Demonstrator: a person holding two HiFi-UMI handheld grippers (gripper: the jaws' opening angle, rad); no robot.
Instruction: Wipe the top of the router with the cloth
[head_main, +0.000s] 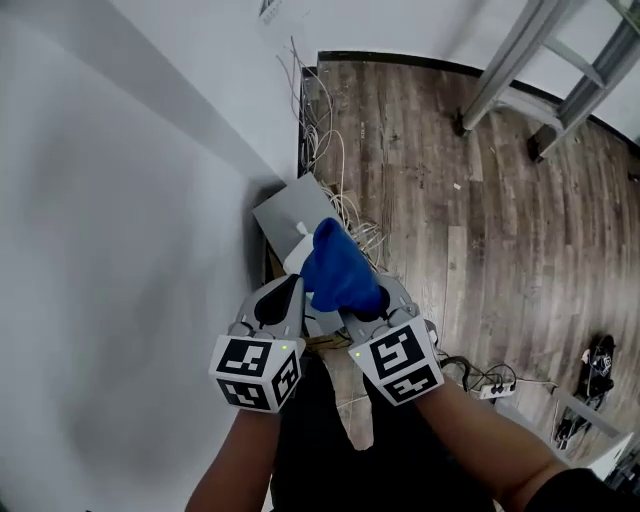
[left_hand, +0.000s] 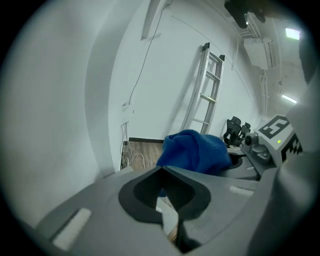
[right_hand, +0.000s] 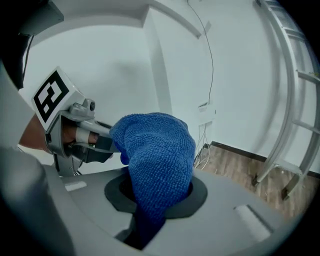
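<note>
My right gripper (head_main: 358, 306) is shut on a blue cloth (head_main: 338, 268), which bunches up out of its jaws; the right gripper view shows the cloth (right_hand: 156, 150) wedged between them (right_hand: 154, 202). Just left of it my left gripper (head_main: 291, 288) is shut with nothing in it, its jaws (left_hand: 161, 171) meeting at the tip. The cloth (left_hand: 196, 150) hangs just to its right. Below and beyond both grippers a pale flat box (head_main: 288, 207), apparently the router, lies on the floor against the wall. The cloth hides its near part.
Loose white cables (head_main: 326, 150) tangle along the wall (head_main: 120, 200) and around the box. A metal ladder (head_main: 540, 70) stands at the back right on the wood floor (head_main: 470, 230). A power strip (head_main: 496, 384) and a dark object (head_main: 598, 356) lie at the right.
</note>
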